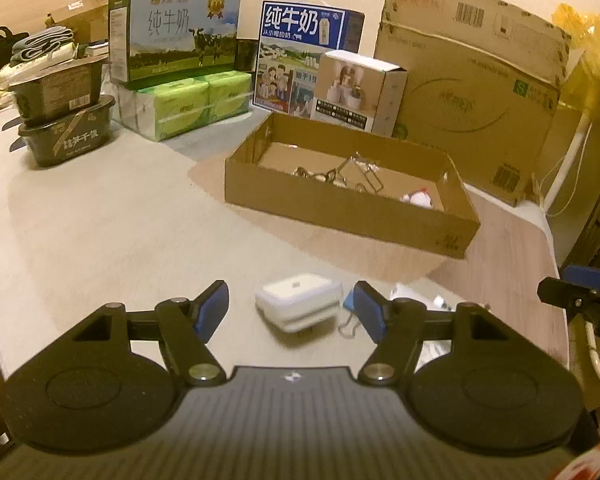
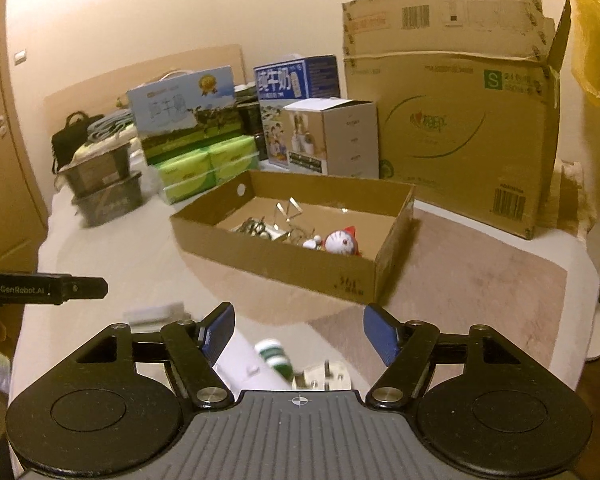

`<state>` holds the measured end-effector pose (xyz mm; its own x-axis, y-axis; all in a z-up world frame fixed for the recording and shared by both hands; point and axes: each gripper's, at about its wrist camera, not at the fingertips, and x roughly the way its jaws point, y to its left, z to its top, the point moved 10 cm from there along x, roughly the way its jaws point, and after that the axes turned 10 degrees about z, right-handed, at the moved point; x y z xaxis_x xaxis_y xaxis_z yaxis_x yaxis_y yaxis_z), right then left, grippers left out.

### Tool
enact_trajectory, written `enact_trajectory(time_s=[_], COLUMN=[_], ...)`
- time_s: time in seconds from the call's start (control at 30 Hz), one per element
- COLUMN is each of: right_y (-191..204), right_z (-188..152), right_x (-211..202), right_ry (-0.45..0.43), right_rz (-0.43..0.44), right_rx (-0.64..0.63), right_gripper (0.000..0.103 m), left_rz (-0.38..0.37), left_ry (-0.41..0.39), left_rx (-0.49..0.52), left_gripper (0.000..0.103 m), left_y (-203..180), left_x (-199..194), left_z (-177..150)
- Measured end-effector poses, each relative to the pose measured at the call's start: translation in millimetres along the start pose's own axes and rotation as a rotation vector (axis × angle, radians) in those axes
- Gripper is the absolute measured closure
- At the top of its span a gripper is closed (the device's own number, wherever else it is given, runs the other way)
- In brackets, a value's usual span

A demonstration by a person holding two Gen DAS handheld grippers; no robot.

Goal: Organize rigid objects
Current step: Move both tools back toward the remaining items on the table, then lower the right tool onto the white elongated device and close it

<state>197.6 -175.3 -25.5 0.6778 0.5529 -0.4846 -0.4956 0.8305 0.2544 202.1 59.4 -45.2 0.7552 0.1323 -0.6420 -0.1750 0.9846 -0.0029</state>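
An open shallow cardboard box (image 1: 340, 216) (image 2: 284, 264) sits on the table and holds metal wire pieces (image 1: 340, 174) (image 2: 272, 228) and a small white and red cat figure (image 1: 418, 197) (image 2: 342, 242). My left gripper (image 1: 290, 310) is open, and a white square case (image 1: 298, 304) lies on the table between its fingers. My right gripper (image 2: 298, 334) is open above a small green-capped bottle (image 2: 276, 356), a white tube (image 2: 244, 364) and a white plug (image 2: 326, 374). The right gripper shows at the left wrist view's right edge (image 1: 580, 292).
Milk cartons (image 1: 180, 36) (image 1: 300, 52), green tissue packs (image 1: 188, 104), dark food tubs (image 1: 64, 112), a white box (image 1: 360, 90) and a big cardboard box (image 1: 472, 92) line the back. The table edge (image 1: 556, 248) runs at the right.
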Motion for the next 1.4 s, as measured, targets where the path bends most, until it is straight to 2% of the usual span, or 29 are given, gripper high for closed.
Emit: enact_trajectory(time_s=[0.37, 0.63, 1.03, 1.17, 1.4], right_y=[0, -7, 5, 6, 5], right_z=[-36, -46, -51, -51, -53], right_x=[-12, -11, 20, 38, 66], right_ry=[0.056, 0.077, 0.146, 0.186, 0.264], right_rz=[-0.006, -0.02, 0.098, 0.122, 0.181], right_rx=[-0.002, 0.004, -0.079, -0.126, -0.13], right_gripper=[0.032, 0.032, 0.033, 0.048, 0.058], left_rz=[-0.005, -0.024, -0.027, -0.026, -0.015], left_ry=[0.038, 0.049, 0.072, 0.085, 0.093], left_rx=[0.04, 0.065, 0.088, 0.092, 0.089], left_gripper=[0.037, 0.035, 0.035, 0.035, 0.035], left_y=[-8, -21, -25, -26, -26], left_x=[-12, -10, 5, 11, 19], left_z=[-35, -44, -50, -52, -52])
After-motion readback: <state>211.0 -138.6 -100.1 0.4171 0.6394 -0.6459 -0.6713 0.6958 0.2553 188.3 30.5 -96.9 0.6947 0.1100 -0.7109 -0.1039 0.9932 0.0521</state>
